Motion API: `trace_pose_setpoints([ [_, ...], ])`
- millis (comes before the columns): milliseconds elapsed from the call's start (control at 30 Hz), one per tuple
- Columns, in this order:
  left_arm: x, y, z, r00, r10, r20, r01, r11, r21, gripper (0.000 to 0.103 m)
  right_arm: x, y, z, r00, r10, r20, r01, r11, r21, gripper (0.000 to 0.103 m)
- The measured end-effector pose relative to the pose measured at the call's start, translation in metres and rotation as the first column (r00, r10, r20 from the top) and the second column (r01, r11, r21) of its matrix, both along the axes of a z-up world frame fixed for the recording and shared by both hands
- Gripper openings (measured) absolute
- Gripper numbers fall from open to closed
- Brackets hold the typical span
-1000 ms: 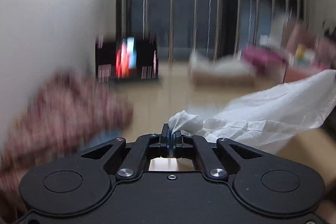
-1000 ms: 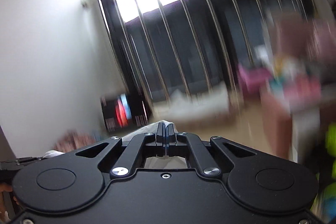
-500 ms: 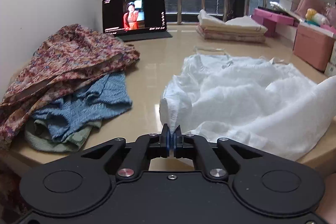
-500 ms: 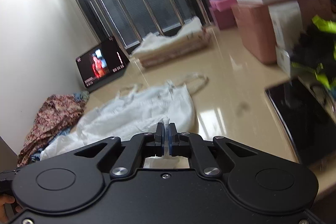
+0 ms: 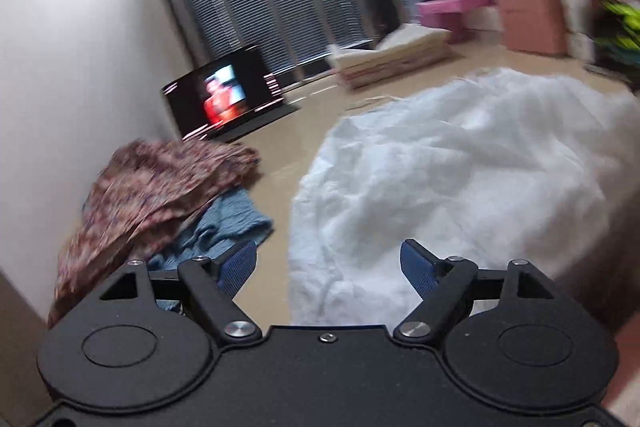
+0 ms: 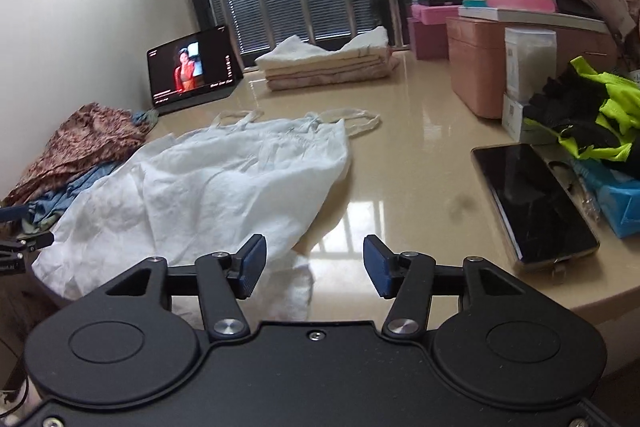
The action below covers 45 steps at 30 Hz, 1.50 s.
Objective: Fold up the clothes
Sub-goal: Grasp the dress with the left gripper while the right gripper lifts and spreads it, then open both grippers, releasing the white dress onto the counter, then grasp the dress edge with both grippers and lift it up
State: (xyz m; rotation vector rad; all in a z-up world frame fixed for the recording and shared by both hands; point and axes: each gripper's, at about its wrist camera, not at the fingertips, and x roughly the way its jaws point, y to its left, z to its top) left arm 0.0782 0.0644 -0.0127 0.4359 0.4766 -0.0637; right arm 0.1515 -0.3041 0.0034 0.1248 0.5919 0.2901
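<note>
Both jaws spread, holding nothing: left gripper (image 5: 328,261) and right gripper (image 6: 315,263) sit at the near hem of the white dress (image 6: 208,187), which lies rumpled, straps far, on the table (image 6: 420,147). Hem overhangs the edge, so it may slide off. Beyond left, unfolded pile (image 5: 160,187); far, folded stack (image 6: 328,67); left view blurred.
</note>
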Motion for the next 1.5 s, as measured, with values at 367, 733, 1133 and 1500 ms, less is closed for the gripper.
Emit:
trace_pose_setpoints([
  [367,0.001,-0.018,-0.008,0.994,-0.100,-0.036,0.101,0.994,0.043,0.078,0.000,0.024,-0.006,0.999,0.051,-0.011,-0.051,0.999,-0.016,0.062],
  [733,0.104,0.010,0.097,0.994,-0.051,-0.093,0.042,0.995,-0.091,0.078,0.058,0.010,0.068,0.997,0.070,0.045,-0.067,0.996,-0.057,0.062],
  [1133,0.295,-0.020,0.045,0.912,-0.019,-0.411,-0.015,0.997,-0.081,0.070,0.239,0.022,0.053,0.965,0.107,-0.238,-0.129,0.988,-0.080,0.059],
  [1500,0.312,-0.005,0.019,0.889,-0.039,-0.456,-0.061,0.977,-0.203,0.010,0.275,0.037,-0.013,0.940,0.107,-0.324,-0.132,0.990,-0.058,0.021],
])
